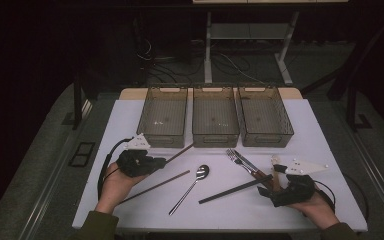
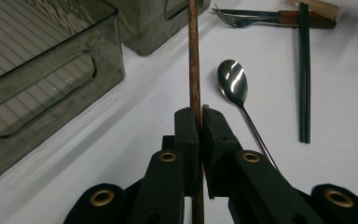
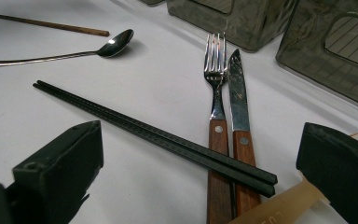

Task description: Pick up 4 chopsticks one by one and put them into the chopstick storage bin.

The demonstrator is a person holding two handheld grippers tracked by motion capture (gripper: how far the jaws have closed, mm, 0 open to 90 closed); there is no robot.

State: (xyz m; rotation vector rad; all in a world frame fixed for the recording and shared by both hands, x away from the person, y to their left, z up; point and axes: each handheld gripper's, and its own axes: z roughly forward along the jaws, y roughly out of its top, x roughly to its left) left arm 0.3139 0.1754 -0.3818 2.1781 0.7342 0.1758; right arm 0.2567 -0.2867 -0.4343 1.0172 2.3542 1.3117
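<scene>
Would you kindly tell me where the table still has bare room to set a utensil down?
The white table is bare right of the right bin, left of the left bin, and along the near edge below the spoon. It is crowded around the fork, knife and black chopsticks.

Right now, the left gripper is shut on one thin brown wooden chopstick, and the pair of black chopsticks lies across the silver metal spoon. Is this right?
Not quite. The black chopsticks lie across the wooden handles of the fork and knife, as the right gripper view shows. The spoon lies apart. The left gripper does clamp the brown chopstick.
</scene>
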